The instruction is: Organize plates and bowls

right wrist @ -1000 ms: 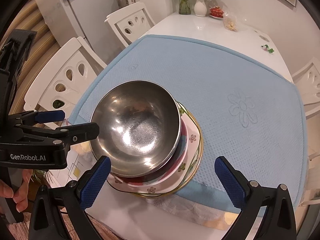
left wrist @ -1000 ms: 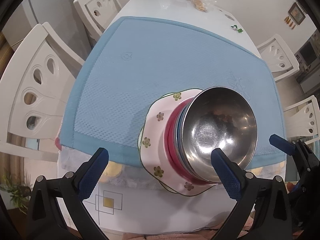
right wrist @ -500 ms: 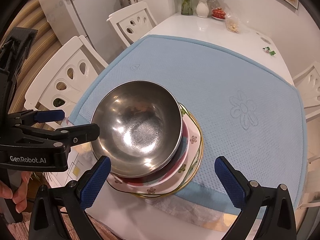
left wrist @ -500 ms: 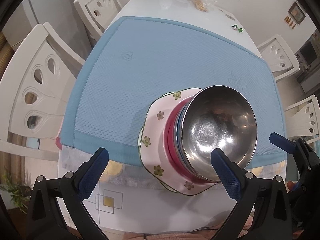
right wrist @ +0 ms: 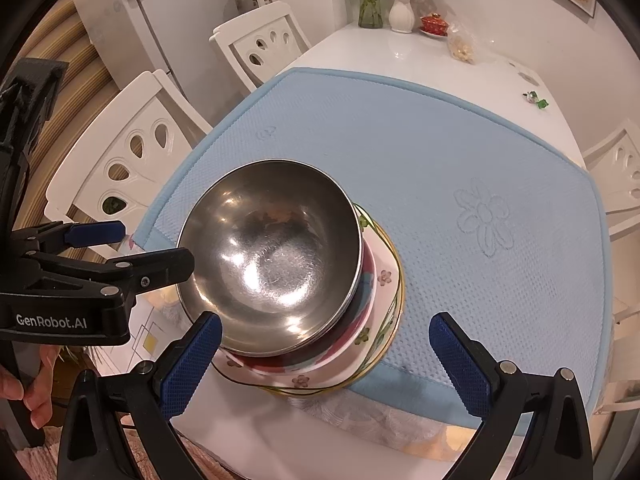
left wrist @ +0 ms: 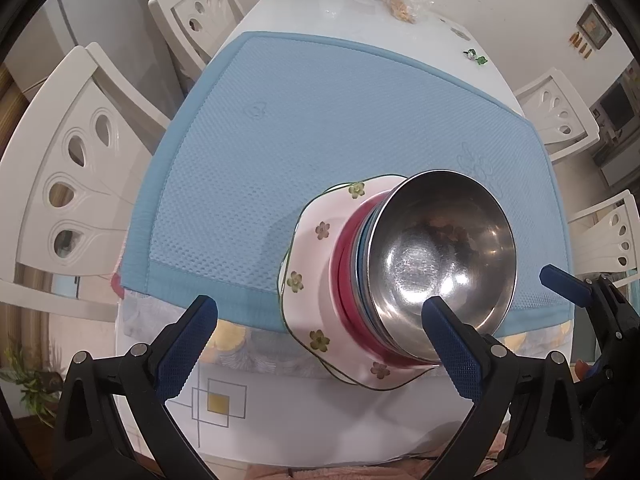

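While both tools hover short of the table edge, neither holds anything: the left gripper (left wrist: 320,344) has its 2 fingers spread wide, and the right gripper (right wrist: 326,360) is spread just as wide. Seen from the left wrist, that tool's right finger (left wrist: 450,346) overlaps the near rim of the steel bowl (left wrist: 440,256); contact cannot be confirmed.

Location of the task items: 1 stack sits at the near edge of the blue mat (left wrist: 320,128), at roughly 5 o'clock on it in the left view and 7 o'clock in the right view. The steel bowl is on top, red and blue bowls (left wrist: 348,276) are nested beneath, and a floral plate (left wrist: 316,252) forms the base. The plate overhangs the mat's near border onto the white table (left wrist: 352,8).

Assessment: the stack looks assembled and appears to lean slightly towards the left in the right view. Recommended practice for the step in hand is to keep the fingers apart, take the plate rim from 2 opposite sides, and slide low towards 12 o'clock instead of lifting. Pushing on the steel bowl alone risks shearing it off the nest.
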